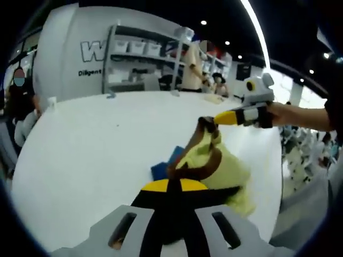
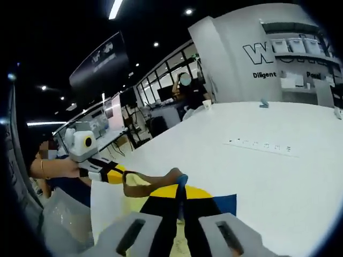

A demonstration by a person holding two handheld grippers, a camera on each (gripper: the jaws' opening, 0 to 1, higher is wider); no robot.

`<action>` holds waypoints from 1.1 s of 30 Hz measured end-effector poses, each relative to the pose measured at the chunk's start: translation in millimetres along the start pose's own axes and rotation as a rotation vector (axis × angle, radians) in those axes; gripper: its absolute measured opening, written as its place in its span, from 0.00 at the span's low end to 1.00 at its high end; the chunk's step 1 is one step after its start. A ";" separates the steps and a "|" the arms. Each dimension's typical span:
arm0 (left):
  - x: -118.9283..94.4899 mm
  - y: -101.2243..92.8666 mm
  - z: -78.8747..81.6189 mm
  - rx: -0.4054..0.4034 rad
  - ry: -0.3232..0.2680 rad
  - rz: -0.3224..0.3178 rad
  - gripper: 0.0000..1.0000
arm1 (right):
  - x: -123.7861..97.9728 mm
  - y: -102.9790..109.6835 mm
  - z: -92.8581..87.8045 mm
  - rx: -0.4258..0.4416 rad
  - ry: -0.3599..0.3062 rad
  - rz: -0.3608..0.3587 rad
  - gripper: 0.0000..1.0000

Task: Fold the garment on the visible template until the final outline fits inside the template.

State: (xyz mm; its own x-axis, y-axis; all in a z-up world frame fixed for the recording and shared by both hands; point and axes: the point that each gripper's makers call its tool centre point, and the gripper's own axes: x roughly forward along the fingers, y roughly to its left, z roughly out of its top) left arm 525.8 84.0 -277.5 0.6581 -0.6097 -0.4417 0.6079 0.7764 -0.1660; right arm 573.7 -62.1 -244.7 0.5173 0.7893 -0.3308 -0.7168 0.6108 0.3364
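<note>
Open-plan robotics lab or demonstration hall. A large white table point(image 1: 96, 139) stands before a white wall with lettering point(image 1: 91, 56); beside that wall, shelving holds storage bins point(image 1: 136, 48). Ceiling spotlights, desks with monitors point(image 2: 120, 107) beyond the table.

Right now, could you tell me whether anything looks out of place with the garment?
Yes. The garment is lifted and bunched between the left tool and the right tool instead of lying flat. It hangs above the blue template on the table, so nothing is folded yet.

White table point(image 1: 80, 155), shelving with bins point(image 1: 144, 53), paper cup point(image 2: 207, 104), seated people point(image 1: 21, 101)
</note>
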 end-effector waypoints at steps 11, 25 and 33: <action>-14.8 -9.6 66.3 -0.042 -0.171 0.034 0.02 | -16.1 14.7 50.2 -0.007 -0.197 -0.034 0.00; -60.2 -14.1 161.7 0.073 -0.415 0.104 0.01 | -39.3 58.9 137.4 -0.023 -0.469 0.005 0.00; -112.5 -34.3 232.1 0.236 -0.562 0.125 0.01 | -70.0 95.2 193.6 -0.075 -0.606 0.055 0.00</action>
State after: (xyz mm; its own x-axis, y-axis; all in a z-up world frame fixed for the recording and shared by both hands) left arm 534.0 88.9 -17.5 0.8247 -0.5571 0.0971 0.5509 0.8303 0.0847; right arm 559.8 -47.0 -18.9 0.6370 0.7283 0.2526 -0.7693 0.5797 0.2686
